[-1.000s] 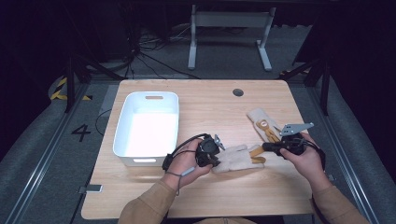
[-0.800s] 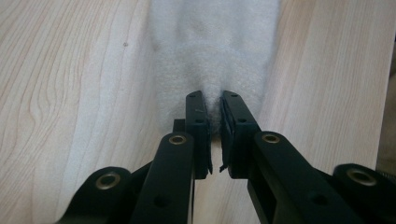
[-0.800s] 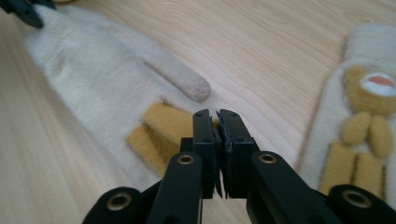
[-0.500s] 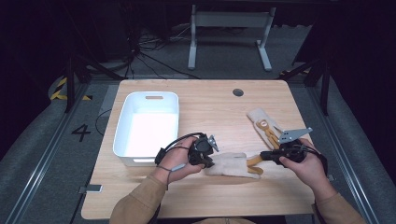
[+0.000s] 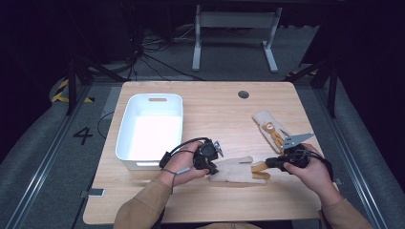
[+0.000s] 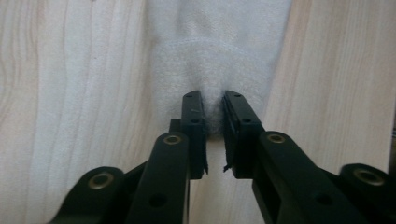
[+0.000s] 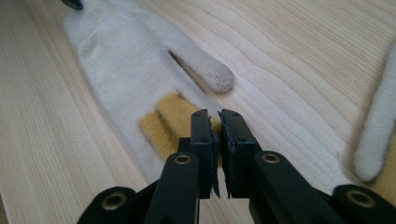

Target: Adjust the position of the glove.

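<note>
Glove (image 5: 236, 170) lies left-right between both grippers: left gripper (image 5: 213, 167) loosening on cuff, right gripper (image 5: 268, 163) loosening on yellow fingertips, fabric between both.

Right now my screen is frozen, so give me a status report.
Left gripper on glove cuff, right gripper on its yellow fingers; both jaws just easing open, fabric between. White bin and second glove stand apart.

White bin (image 5: 152, 131) blocks the left; second glove (image 5: 270, 128) lies right.
</note>
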Tool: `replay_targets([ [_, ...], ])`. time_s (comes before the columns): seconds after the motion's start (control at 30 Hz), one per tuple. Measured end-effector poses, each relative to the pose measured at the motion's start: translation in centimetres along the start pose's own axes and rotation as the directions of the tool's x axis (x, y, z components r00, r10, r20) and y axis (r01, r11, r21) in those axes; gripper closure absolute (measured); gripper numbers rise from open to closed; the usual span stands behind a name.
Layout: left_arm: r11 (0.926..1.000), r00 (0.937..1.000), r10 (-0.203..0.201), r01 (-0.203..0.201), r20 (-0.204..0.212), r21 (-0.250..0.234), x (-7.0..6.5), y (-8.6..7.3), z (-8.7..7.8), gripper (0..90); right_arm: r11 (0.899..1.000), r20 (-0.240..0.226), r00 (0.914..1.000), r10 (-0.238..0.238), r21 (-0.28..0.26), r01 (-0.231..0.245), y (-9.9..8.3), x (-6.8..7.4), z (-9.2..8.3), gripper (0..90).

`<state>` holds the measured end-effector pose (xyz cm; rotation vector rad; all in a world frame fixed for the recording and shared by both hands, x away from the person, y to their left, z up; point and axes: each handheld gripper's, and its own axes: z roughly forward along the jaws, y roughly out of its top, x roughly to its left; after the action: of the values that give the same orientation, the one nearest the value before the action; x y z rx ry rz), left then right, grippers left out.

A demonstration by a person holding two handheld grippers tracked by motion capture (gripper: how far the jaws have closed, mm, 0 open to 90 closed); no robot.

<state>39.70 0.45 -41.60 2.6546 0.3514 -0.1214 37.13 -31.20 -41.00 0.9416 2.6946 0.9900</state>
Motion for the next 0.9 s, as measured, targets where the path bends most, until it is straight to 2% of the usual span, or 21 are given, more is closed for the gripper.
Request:
replay_targets([
  [0.03, 0.9999, 0.9998, -0.012, 0.012, 0.017, 0.003, 0.1, 0.0, 0.0, 74.1, 1.0, 0.003, 1.0, 0.002, -0.001, -0.002, 0.0, 0.0, 0.0, 79.8],
  [0.1, 0.9992, 0.9986, -0.037, 0.037, 0.037, -0.01, 0.3, -0.1, -0.1, 66.4, 1.0, 0.009, 0.9999, 0.006, -0.006, -0.006, -0.1, 0.0, 0.1, 76.7],
  [0.2, 0.9977, 0.9986, -0.046, 0.047, 0.027, -0.049, 0.3, 0.0, -0.8, 59.6, 1.0, 0.021, 0.9997, 0.008, -0.018, -0.008, -0.1, 0.0, -0.2, 74.5],
  [0.47, 0.9908, 0.9983, -0.058, 0.056, -0.009, -0.123, 0.0, 0.3, -2.2, 58.3, 0.999, 0.036, 0.9993, 0.014, -0.043, -0.012, -0.2, -0.1, -0.6, 73.0],
  [0.53, 0.9846, 0.9974, -0.067, 0.062, -0.028, -0.164, -0.1, 0.4, -2.8, 58.4, 0.998, 0.04, 0.999, 0.02, -0.054, -0.018, -0.4, -0.2, -0.9, 71.8],
  [0.57, 0.9846, 0.9974, -0.067, 0.062, -0.028, -0.164, -0.1, 0.4, -2.8, 58.7, 0.998, 0.042, 0.9988, 0.023, -0.056, -0.02, -0.4, -0.3, -0.9, 71.9],
  [0.6, 0.9808, 0.9968, -0.074, 0.067, -0.032, -0.183, -0.1, 0.5, -3.0, 58.7, 0.998, 0.042, 0.9988, 0.023, -0.056, -0.02, -0.4, -0.3, -0.9, 71.9],
  [0.73, 0.974, 0.9948, -0.092, 0.081, -0.044, -0.212, -0.2, 0.4, -3.6, 58.8, 0.997, 0.053, 0.998, 0.033, -0.069, -0.029, -0.6, -0.4, -1.2, 71.0],
  [0.9, 0.9721, 0.9924, -0.113, 0.1, -0.05, -0.212, -0.2, 0.4, -3.8, 58.2, 0.995, 0.057, 0.9971, 0.051, -0.087, -0.046, -0.6, -0.6, -1.4, 68.6],
])
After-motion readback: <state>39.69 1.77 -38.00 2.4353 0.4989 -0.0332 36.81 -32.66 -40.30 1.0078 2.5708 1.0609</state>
